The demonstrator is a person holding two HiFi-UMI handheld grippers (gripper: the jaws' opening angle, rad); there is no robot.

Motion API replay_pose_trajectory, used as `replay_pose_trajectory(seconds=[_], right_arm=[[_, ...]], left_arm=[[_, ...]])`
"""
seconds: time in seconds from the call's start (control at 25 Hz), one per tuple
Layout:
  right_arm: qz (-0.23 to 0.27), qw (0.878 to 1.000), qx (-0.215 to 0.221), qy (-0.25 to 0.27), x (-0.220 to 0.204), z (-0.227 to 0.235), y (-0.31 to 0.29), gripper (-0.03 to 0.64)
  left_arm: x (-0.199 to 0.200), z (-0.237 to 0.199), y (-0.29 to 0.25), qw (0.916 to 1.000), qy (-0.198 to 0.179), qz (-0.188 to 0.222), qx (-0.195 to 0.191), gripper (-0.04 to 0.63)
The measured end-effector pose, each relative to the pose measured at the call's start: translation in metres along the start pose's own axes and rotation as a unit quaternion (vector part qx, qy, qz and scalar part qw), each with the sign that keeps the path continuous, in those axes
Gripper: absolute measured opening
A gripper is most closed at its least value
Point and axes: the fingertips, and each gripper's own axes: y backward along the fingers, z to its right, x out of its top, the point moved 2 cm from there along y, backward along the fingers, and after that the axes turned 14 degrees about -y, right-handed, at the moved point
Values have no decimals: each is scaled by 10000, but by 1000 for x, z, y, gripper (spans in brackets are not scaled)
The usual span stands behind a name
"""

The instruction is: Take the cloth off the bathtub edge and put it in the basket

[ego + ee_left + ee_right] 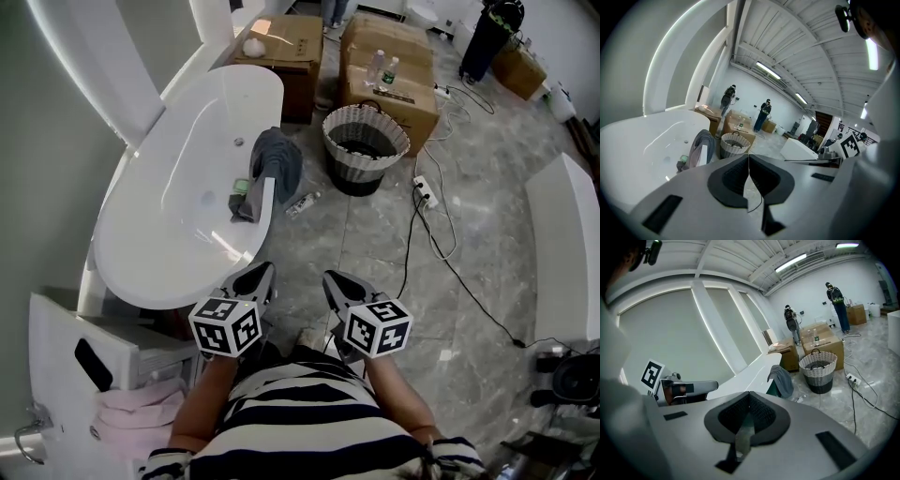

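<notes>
White bathtub (169, 178) fills left of head view, on grey marble floor (375, 244). Cardboard boxes (389, 89) beyond, two bottles (377, 66) on top. Woven basket (339, 150) on floor just right of tub, in front of boxes. Grey cloth (278, 159) draped over tub edge, near basket, not touching it. Left tool (255, 279) and right tool (339, 286) side by side at tub's near end, well short of cloth. Both tools' jaws pressed together, nothing between. Small bottle (302, 203) lies on floor beside cloth.

No legible words, brands or numbers anywhere. Only black-and-white square code markers on the cubes of the left gripper (262, 272) and right gripper (335, 278). Labels on the far bottles (382, 71) too small to read.
</notes>
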Motion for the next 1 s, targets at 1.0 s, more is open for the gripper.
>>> replay_pose_trajectory(seconds=[1.0], right_arm=[[-358,9991,-165,-155,81,68,-86,26]], left_arm=[[39,-67,-118,9999,-32,-104,80,18]])
